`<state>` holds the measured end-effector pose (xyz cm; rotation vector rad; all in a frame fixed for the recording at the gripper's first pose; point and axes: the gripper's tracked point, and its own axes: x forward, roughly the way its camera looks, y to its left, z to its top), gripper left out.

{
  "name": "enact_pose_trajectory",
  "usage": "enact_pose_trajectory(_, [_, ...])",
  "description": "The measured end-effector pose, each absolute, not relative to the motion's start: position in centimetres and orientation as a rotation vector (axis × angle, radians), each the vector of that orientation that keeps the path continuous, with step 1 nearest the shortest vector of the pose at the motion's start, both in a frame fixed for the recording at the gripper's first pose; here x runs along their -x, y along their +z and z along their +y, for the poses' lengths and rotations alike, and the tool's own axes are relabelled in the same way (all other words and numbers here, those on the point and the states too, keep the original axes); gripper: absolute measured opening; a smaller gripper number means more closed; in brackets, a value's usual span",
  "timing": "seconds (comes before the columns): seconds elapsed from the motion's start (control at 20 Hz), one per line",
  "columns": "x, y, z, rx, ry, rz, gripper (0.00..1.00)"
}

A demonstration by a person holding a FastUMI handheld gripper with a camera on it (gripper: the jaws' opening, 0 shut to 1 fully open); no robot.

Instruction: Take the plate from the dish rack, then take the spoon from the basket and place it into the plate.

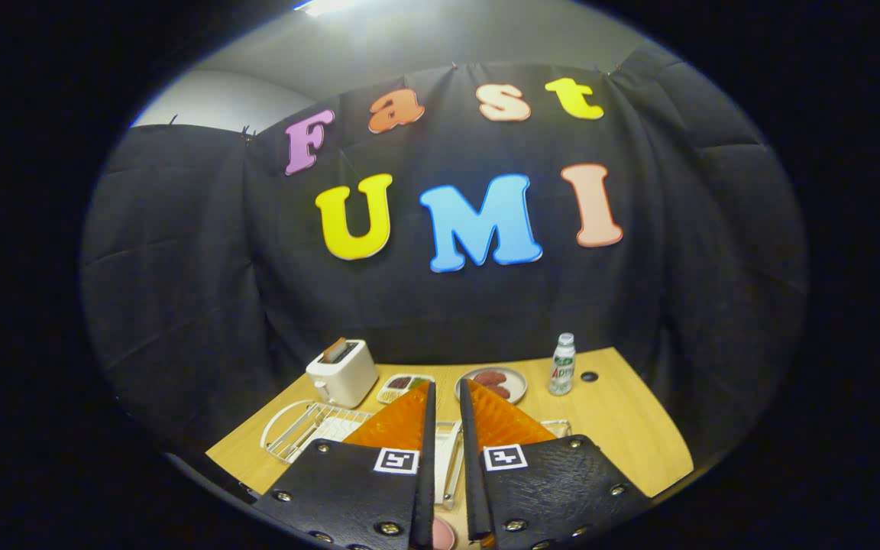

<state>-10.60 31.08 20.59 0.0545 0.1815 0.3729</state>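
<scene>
Hand-held gripper (pixel 446 393) above dish rack (pixel 310 428)

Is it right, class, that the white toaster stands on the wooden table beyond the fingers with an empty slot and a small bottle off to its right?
Not quite: the toaster has a slice standing in its slot, as the gripper view shows. It does stand on the wooden table beyond the nearly closed, empty fingers, with the small bottle to its right.

Dim, overhead light, fisheye-warped edges

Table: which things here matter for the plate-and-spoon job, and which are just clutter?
Job: dish rack; gripper, jaws slightly apart, holding nothing.
Clutter: toaster; bottle; small tray; dish with red pieces.
</scene>
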Motion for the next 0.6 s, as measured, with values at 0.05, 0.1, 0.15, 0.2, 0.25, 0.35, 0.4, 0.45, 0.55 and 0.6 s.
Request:
enact_pose_trajectory(0.05, [10.1,21.8,30.2,-0.043,0.352,0.142,0.17])
enact_pose_trajectory(0.1, [9.9,22.7,29.6,-0.036,0.338,0.116,0.16])
enact_pose_trajectory(0.15, [9.7,23.8,28.9,-0.032,0.325,0.082,0.16])
enact_pose_trajectory(0.2, [9.4,24.6,28.3,-0.03,0.313,0.06,0.16])
enact_pose_trajectory(0.25, [9.0,25.3,27.7,-0.031,0.304,0.039,0.17])
enact_pose_trajectory(0.35, [8.0,25.6,26.7,-0.033,0.28,0.02,0.16])
enact_pose_trajectory(0.4, [7.8,25.8,26.1,-0.038,0.268,0.012,0.16])
enact_pose_trajectory(0.45, [7.6,25.7,25.2,-0.041,0.262,0.011,0.16])
enact_pose_trajectory(0.55, [7.3,25.3,24.2,-0.037,0.253,0.015,0.16])
enact_pose_trajectory(0.6, [7.0,25.2,23.7,-0.03,0.248,0.013,0.16])
